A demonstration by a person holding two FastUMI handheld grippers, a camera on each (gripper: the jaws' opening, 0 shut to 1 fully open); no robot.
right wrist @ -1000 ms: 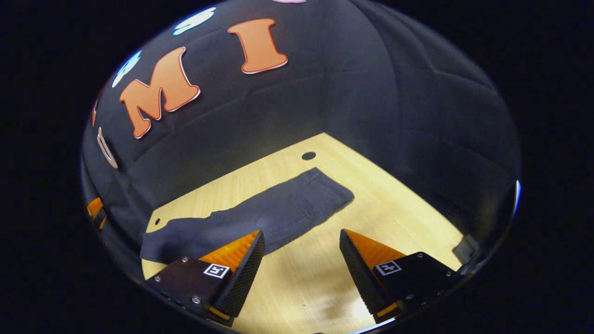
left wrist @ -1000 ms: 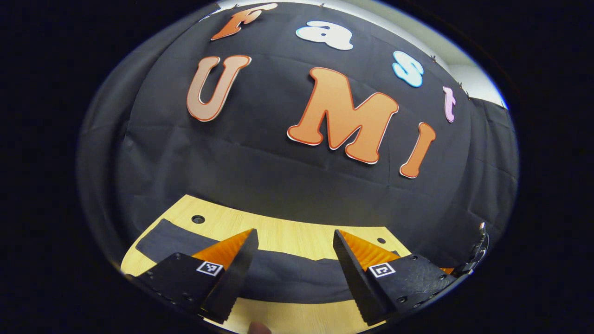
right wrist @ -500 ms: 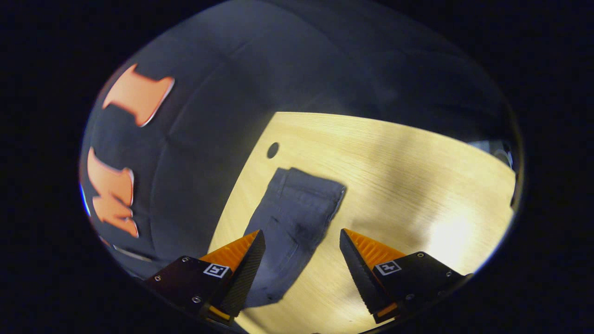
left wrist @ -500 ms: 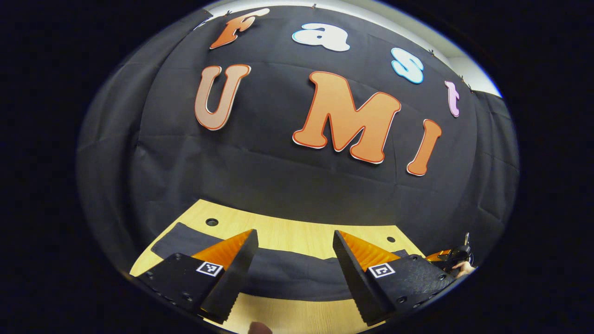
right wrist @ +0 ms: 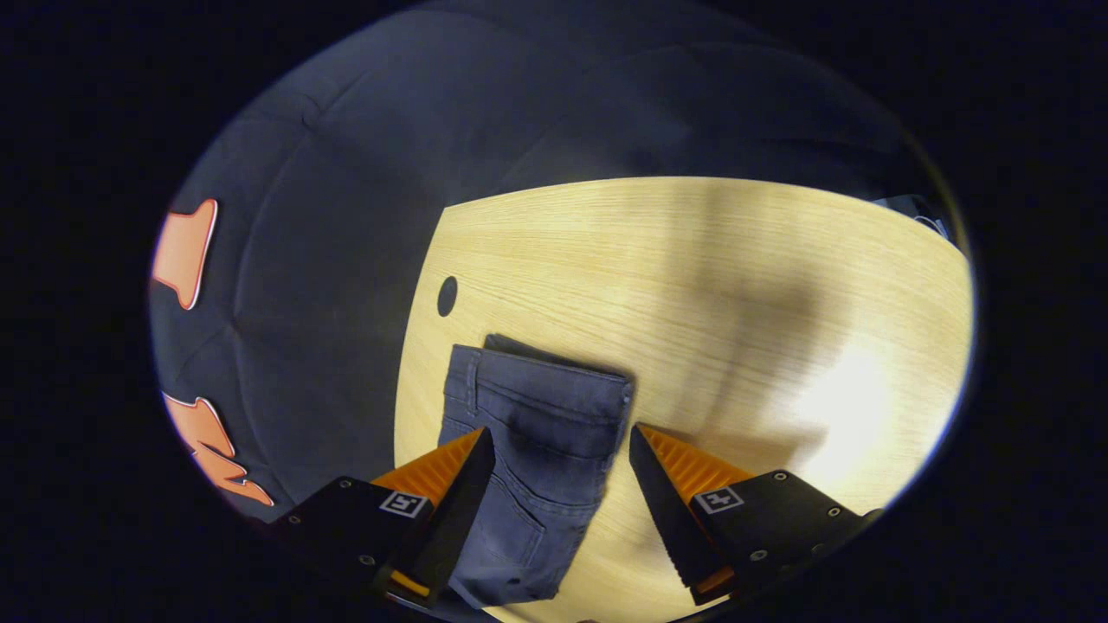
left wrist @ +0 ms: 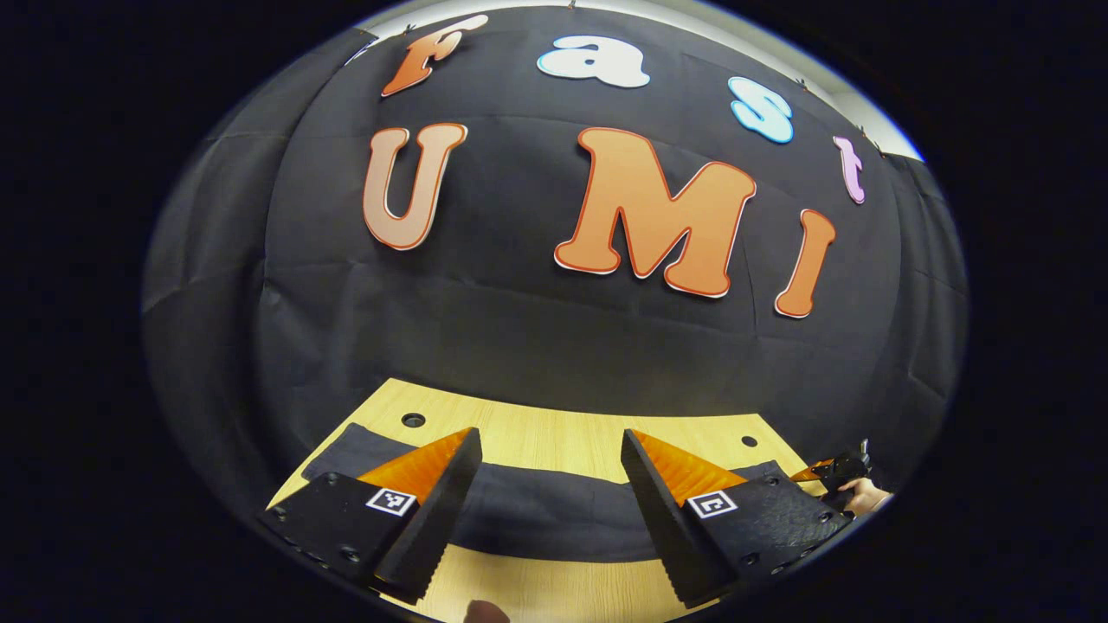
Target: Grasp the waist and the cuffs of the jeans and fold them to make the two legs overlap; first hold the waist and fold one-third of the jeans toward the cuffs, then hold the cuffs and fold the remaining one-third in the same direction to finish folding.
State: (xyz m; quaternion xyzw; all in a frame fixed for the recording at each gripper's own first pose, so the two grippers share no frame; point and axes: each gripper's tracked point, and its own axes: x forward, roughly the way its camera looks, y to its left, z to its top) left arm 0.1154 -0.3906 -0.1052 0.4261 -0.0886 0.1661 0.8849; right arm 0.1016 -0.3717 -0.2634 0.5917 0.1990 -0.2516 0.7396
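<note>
The jeans point(right wrist: 537, 450) lie flat along the wooden surface point(right wrist: 736, 285), looking as if the legs are already laid one over the other, so the lengthwise fold seems done and the thirds are what remains, by my reading. In the right gripper view the waist end sits at about 6 o'clock, reaching up toward the centre, with the waistband edge farthest from the camera and a small round hole point(right wrist: 447, 296) in the surface at about 10 o'clock from it. The right gripper point(right wrist: 561, 489) hangs over this end with its jaws spread wide, one on either side of the cloth and pressing on nothing; that straddling pose suits a descent onto the waistband, which the task names as the first hold. In the left gripper view the jeans point(left wrist: 537, 515) run as a dark band across the 6 o'clock part of the frame, from 8 o'clock to 4 o'clock, against the surface point(left wrist: 554, 433). The left gripper point(left wrist: 550, 493) also has its jaws released and apart, hovering over the middle of the band rather than at an end, probably waiting to steady the cloth or help with the fold. At about 4 o'clock there, a hand point(left wrist: 866, 497) shows beside the far end of the band.
</note>
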